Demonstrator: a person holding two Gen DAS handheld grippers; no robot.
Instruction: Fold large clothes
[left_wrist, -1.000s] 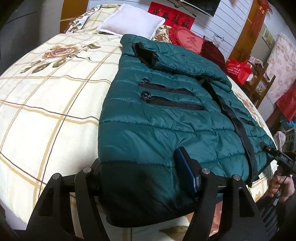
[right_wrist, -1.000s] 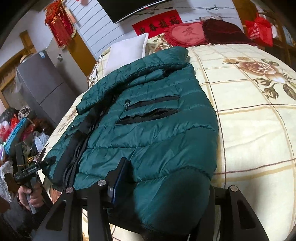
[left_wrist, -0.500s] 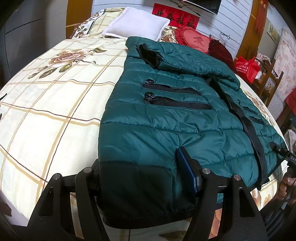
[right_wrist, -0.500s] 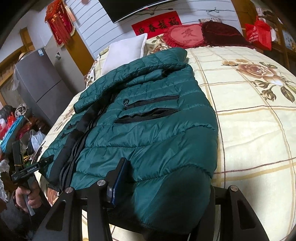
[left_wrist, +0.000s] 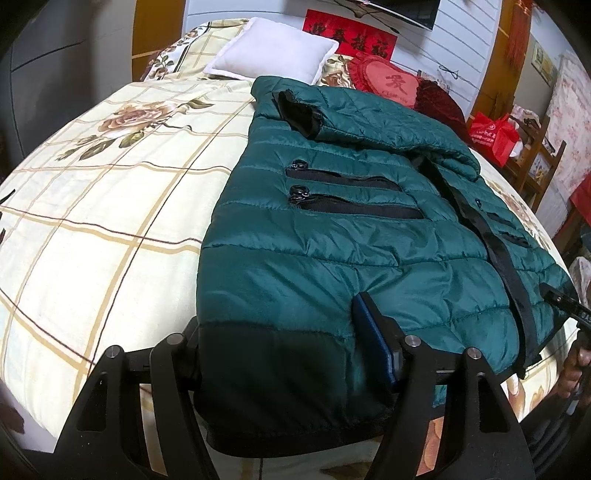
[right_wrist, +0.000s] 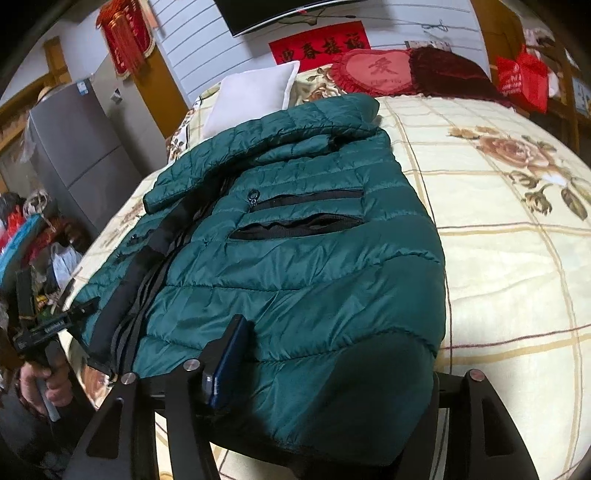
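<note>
Jacket (left_wrist: 332, 266), green and quilted, lies flat on the bed (left_wrist: 110, 229), front side up, with its collar toward the pillows and its dark hem at the near edge. We describe the scene from left to right. In the left wrist view, the checked bedspread with a rose print fills the left side, and a white pillow (left_wrist: 273, 48) sits at the head of the bed. We hold the left gripper (left_wrist: 284, 350) at the hem, its fingers spread wide with a broad section of hem between them; the blue pad (left_wrist: 373, 343) of one finger rests on top of the fabric. Two zipped pockets (left_wrist: 351, 195) lie on the chest panel. In the right wrist view, we hold the right gripper (right_wrist: 325, 373) at the opposite hem corner, likewise spread around the fabric. A red heart cushion (right_wrist: 373, 70) sits beside the white pillow.
</note>
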